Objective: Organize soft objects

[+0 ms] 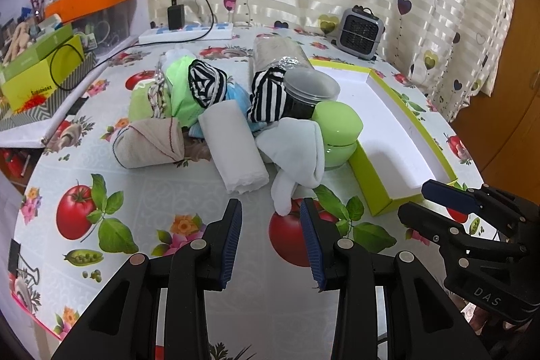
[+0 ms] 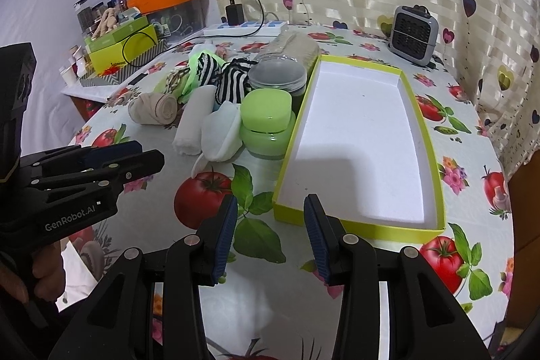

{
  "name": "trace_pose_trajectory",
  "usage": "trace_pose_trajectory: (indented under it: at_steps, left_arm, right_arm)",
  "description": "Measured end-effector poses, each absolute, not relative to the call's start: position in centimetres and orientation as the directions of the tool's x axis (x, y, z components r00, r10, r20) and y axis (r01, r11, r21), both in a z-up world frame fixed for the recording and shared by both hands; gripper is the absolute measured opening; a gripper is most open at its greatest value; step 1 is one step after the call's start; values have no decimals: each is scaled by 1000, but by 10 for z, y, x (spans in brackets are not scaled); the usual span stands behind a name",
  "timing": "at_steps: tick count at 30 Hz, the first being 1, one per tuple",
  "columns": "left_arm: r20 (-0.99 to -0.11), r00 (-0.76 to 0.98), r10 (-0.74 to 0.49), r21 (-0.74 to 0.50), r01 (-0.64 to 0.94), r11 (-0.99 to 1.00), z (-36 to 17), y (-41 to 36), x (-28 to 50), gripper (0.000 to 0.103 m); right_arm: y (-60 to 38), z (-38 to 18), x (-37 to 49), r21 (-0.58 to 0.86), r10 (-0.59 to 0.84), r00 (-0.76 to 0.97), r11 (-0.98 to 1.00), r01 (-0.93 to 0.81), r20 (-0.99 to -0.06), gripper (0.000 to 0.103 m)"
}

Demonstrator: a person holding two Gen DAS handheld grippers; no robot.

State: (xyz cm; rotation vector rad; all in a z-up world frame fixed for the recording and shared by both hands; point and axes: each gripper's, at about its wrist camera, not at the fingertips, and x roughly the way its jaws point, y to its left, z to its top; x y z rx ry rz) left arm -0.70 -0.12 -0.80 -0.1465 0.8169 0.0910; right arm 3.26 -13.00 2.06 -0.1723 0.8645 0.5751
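Tomato-print tablecloth [image 1: 135, 191] shows between both spread, empty grippers, left gripper [image 1: 271, 211] just short of the white sock [image 1: 297, 150].

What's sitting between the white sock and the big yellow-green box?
A light green lidded jar sits there, touching the white sock on one side and standing against the wall of the yellow-green box on the other. The right wrist view shows it best.

The left claw [image 1: 271, 218] hovers with its jaws apart and nothing between them, just above the table [image 1: 162, 198], close to a white sock [image 1: 297, 150]. Beyond lie a rolled white cloth [image 1: 233, 144], a beige roll [image 1: 148, 140] and striped socks [image 1: 270, 97]. A green jar [image 1: 337, 130] touches the yellow-green box [image 1: 371, 188]. The right claw [image 1: 425, 201] sits at the right.
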Motion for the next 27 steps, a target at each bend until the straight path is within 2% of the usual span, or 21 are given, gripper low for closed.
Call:
trace_pose_trajectory:
  at_steps: [7,27]
  left_arm:
    - [-733,680,21,-100,-139,985,-10,-2,-8,35]
    - [-718,696,7,-163,-178,971,-6,21,-29,35]
  right_arm:
    - [-124,20,34,92,423,495,823,-561,-759,47]
    - [-93,16,42,110,468,448,775,-622,-762,47]
